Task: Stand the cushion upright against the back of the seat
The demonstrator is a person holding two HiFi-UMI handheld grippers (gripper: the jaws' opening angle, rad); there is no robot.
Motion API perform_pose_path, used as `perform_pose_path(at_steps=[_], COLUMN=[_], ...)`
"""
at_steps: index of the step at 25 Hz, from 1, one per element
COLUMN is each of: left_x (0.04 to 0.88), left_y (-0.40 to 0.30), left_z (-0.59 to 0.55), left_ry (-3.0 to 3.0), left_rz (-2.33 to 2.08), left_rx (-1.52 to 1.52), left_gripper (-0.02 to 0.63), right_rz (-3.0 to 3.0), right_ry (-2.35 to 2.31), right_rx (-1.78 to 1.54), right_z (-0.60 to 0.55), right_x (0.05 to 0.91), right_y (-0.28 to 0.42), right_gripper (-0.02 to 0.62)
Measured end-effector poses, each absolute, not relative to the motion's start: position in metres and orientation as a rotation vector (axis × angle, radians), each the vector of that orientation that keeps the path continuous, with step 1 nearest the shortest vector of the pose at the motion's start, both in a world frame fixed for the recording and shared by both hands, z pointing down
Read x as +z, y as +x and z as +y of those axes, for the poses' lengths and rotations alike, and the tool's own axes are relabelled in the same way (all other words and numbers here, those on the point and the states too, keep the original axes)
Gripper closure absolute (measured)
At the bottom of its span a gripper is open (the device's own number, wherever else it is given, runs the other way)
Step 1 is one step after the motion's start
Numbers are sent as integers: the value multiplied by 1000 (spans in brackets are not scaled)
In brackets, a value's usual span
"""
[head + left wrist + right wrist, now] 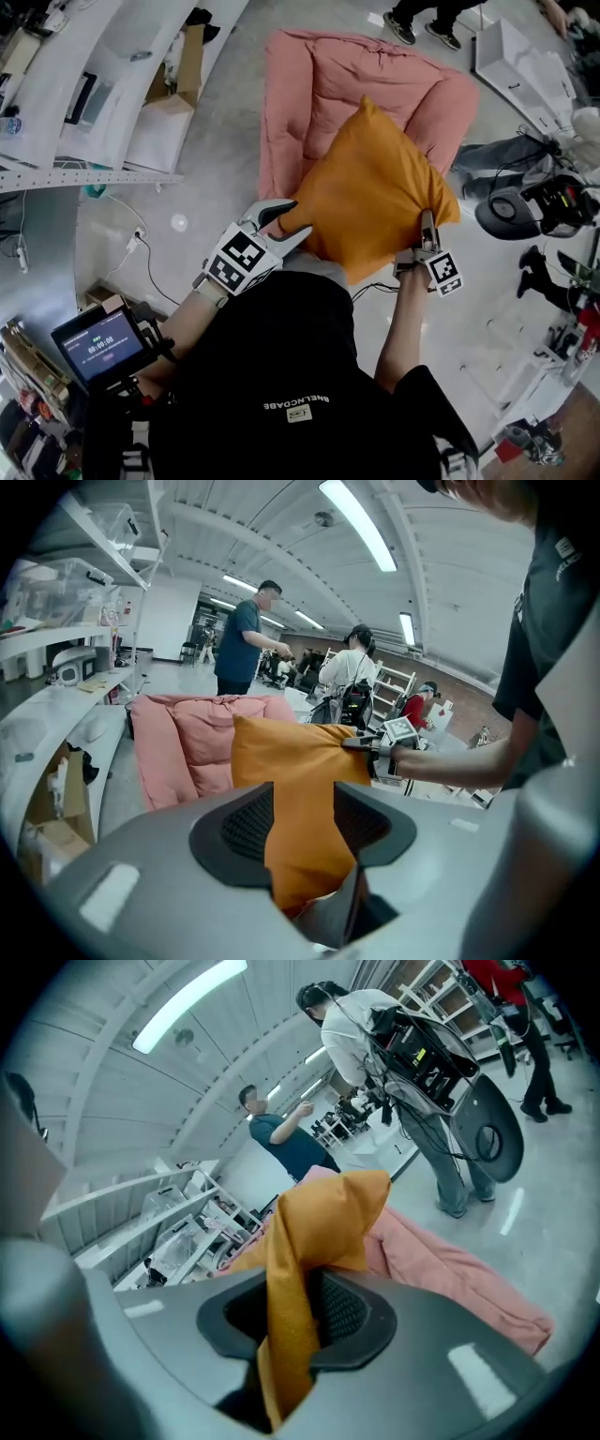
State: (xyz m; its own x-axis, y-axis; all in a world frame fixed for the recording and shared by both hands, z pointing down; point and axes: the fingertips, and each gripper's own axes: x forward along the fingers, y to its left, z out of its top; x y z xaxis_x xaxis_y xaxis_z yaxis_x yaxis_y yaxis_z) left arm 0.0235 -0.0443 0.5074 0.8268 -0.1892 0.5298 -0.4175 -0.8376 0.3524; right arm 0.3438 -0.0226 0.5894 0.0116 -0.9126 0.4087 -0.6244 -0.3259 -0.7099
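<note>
Head view: I hold the cushion (370, 192) in mid-frame, between my two grippers. It is a plump, square, orange-yellow pillow in plain smooth fabric. It is turned like a diamond, with one corner pointing to the top of the frame. It covers the lower middle of the seat (309, 75), a pink padded lounger spread on the grey floor in the upper centre. I cannot tell whether the cushion touches the seat. My left gripper (284, 222) is clamped on the cushion's lower-left corner. My right gripper (427, 223) pinches its right corner, where the fabric gathers into creases.

Left gripper view: the jaws of the left gripper (302, 822) are closed on a thick fold of the cushion (300, 761), which fills the gap between the pads. Above them the cushion rises as a broad orange panel with a sharp upper-left corner. The right gripper (361, 745) bites its upper-right corner. The pink seat (183, 742) stands behind it at centre left. Two people (246, 639) stand in the background.

Right gripper view: the right gripper (298, 1314) is clamped on a narrow, twisted strip of the cushion (314, 1222). The strip runs down between the pads and hangs below them. The cloth widens above into a folded peak at centre. The seat (450, 1274) lies beyond, at lower right.
</note>
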Motion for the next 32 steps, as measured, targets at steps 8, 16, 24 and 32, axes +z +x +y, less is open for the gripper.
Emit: perform_pose_path(at_steps=[8, 16, 24, 32], left_x=[501, 497, 492, 458], left_y=[26, 24, -15, -12], left_z=[-64, -88, -112, -121], left_ry=[2551, 2532, 2527, 2608], left_rz=[-497, -598, -581, -461], left_rx=[595, 502, 393, 202], left_gripper=[370, 332, 275, 164], right_rz=[1724, 1958, 2087, 2289], right_ry=[-1888, -1831, -1844, -1773], right_rx=[-1152, -989, -864, -719], right_z=[-21, -14, -6, 7], right_x=[534, 469, 413, 354], right_y=[308, 278, 222, 187], right_gripper=[503, 510, 518, 520])
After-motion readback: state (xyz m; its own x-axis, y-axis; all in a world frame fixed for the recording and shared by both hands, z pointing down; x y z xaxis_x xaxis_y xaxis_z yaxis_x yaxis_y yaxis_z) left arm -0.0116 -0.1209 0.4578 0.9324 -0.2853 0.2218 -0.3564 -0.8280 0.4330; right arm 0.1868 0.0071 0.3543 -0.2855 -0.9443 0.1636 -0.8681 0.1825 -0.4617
